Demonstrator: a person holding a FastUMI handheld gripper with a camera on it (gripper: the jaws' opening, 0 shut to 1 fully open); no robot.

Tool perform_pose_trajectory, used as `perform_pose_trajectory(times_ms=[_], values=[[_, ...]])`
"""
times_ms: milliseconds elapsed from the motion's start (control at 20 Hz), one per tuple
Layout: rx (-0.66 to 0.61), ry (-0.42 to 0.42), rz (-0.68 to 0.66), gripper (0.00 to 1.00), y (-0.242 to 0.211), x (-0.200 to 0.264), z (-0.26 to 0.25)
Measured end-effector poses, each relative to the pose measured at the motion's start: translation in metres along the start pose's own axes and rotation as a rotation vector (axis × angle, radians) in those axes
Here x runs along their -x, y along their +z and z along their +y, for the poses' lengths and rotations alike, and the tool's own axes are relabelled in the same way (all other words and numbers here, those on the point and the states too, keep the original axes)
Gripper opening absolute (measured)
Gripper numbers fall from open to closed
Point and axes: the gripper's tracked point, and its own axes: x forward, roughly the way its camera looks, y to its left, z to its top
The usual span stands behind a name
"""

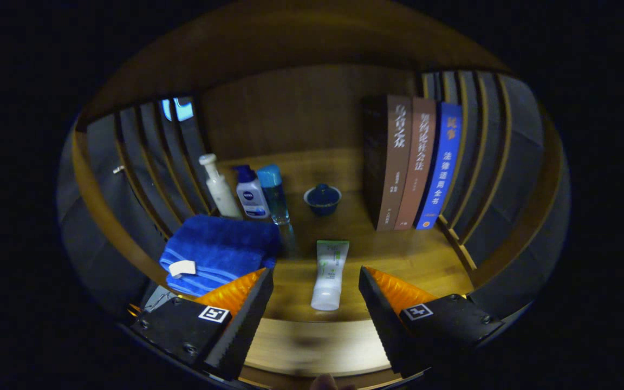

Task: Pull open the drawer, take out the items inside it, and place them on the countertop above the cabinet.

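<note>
A white tube with green print (330, 275) lies on the wooden countertop (420, 254), cap toward me, between and just ahead of my fingers. My gripper (316, 284) is open, its jaws wide apart, and neither finger touches the tube. The tube lies free on the wood near the front edge. I see no drawer front from here.
A folded blue towel (220, 252) lies left of the tube. Behind it stand a white pump bottle (220, 187), a blue-capped lotion bottle (251, 192) and a clear blue bottle (275, 195). A small dark lidded cup (322, 199) sits mid-shelf. Three upright books (412, 162) stand at the right.
</note>
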Motion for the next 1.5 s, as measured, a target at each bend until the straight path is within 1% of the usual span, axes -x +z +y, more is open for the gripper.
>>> perform_pose_trajectory(times_ms=[200,400,600,750,900,1100,1350,1500], values=[[-0.004,-0.005,-0.165,1.00,-0.010,0.062,0.004],[0.033,-0.035,-0.317,1.00,-0.030,0.115,0.002],[0.060,-0.045,-0.464,0.99,-0.051,0.156,0.000],[0.063,-0.035,-0.521,0.99,-0.078,0.175,0.002],[0.063,-0.029,-0.529,0.99,-0.114,0.178,0.003],[0.068,-0.035,-0.529,0.99,-0.157,0.170,-0.002],[0.070,-0.034,-0.486,0.99,-0.208,0.140,-0.008],[0.073,-0.029,-0.453,0.99,-0.230,0.120,-0.006]])
